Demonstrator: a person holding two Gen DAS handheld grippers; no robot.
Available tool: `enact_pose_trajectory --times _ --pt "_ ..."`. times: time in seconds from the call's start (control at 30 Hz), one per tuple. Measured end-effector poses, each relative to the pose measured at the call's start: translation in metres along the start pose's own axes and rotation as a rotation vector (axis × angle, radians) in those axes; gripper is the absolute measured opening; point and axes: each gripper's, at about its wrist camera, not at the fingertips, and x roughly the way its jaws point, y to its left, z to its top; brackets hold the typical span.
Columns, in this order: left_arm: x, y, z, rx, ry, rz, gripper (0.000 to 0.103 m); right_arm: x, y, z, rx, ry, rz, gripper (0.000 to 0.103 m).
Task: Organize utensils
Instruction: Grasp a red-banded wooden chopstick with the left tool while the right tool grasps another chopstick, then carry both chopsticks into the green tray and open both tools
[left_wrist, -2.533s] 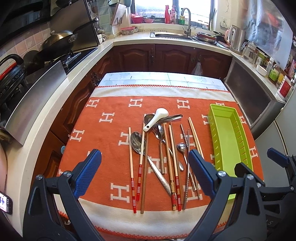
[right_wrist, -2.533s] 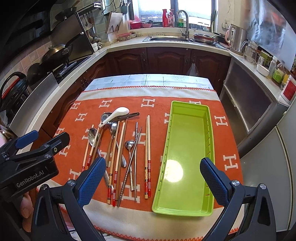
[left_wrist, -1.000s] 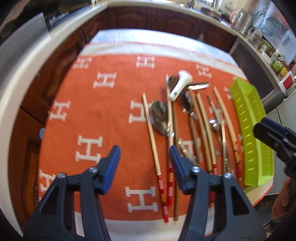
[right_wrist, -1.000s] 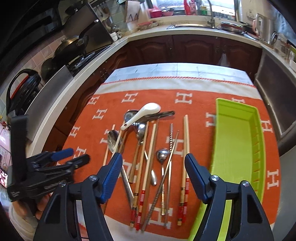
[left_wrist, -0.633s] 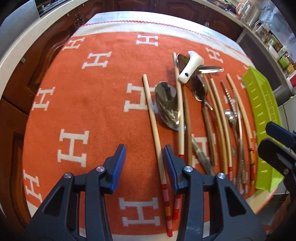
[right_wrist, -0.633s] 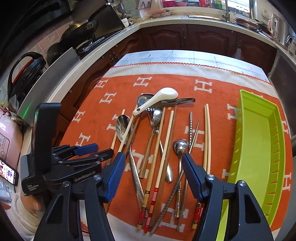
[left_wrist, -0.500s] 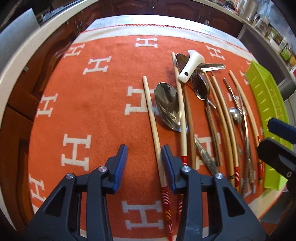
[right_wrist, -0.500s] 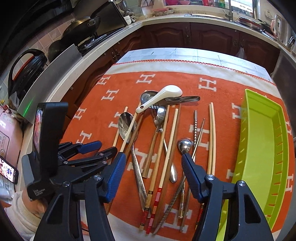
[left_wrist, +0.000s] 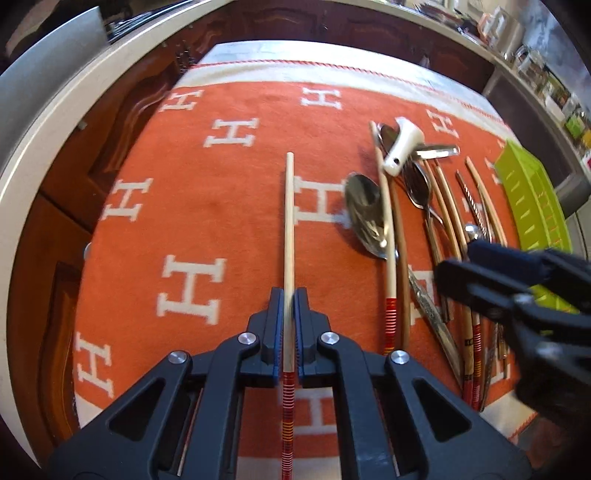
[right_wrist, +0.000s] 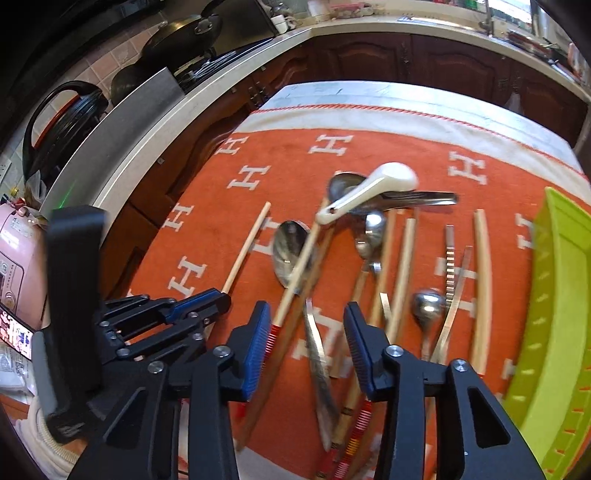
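My left gripper (left_wrist: 289, 295) is shut on a pale wooden chopstick (left_wrist: 289, 221) with red bands, lying on the orange cloth (left_wrist: 207, 192) apart from the pile. The pile holds several chopsticks, a large metal spoon (left_wrist: 364, 221), smaller spoons and a white ceramic spoon (left_wrist: 402, 146). My right gripper (right_wrist: 306, 314) is open, low over the pile, its fingers either side of a metal spoon handle (right_wrist: 314, 347) and a red-banded chopstick (right_wrist: 295, 280). The held chopstick (right_wrist: 245, 247) and left gripper (right_wrist: 199, 302) show in the right wrist view. A green tray (right_wrist: 554, 314) lies at the right.
The cloth covers a small table with a bare far strip (right_wrist: 369, 92). Dark wooden cabinets (right_wrist: 406, 55) and a pale counter (right_wrist: 147, 140) surround it. A wok (right_wrist: 177, 37) and a black kettle (right_wrist: 62, 122) stand at the left.
My left gripper dropped to the cloth and closed on the leftmost chopstick. My right gripper moved left and down over the pile and narrowed its opening.
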Motion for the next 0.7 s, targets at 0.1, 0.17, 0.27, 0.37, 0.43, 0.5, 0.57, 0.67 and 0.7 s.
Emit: enact_pose_trajectory --times 0.1,0.17,0.27,0.37,0.43,0.5,0.57,0.67,0.7 --pt "-0.011 0.013 -0.001 -0.024 -0.019 -0.001 0.003 0.013 0.009 0.001 -0.011 0.017 0.018 0.036" --pt "-0.015 0.019 -0.001 -0.037 -0.022 -0.005 0.003 0.024 0.014 0.001 -0.012 0.035 0.033 0.034" --pt "-0.019 0.027 -0.003 -0.052 -0.027 -0.014 0.003 0.037 0.014 0.002 0.005 0.054 0.039 0.031" --pt "-0.022 0.032 -0.005 -0.062 -0.029 -0.022 0.003 0.042 0.014 0.002 0.014 0.05 0.045 0.029" --pt "-0.021 0.034 -0.005 -0.068 -0.027 -0.028 0.003 0.043 0.014 0.003 0.017 0.046 0.046 0.029" --pt "-0.022 0.036 -0.006 -0.072 -0.028 -0.034 0.003 0.044 0.014 0.005 0.018 0.042 0.043 0.025" --pt "-0.023 0.037 -0.007 -0.071 -0.032 -0.036 0.003 0.043 0.016 0.006 0.011 0.031 0.033 0.024" --pt "-0.025 0.037 -0.007 -0.069 -0.037 -0.038 0.003 0.044 0.02 0.008 -0.003 0.04 0.008 0.024" --pt "-0.025 0.037 -0.008 -0.068 -0.038 -0.037 0.003 0.047 0.021 0.008 -0.004 0.043 -0.001 0.024"
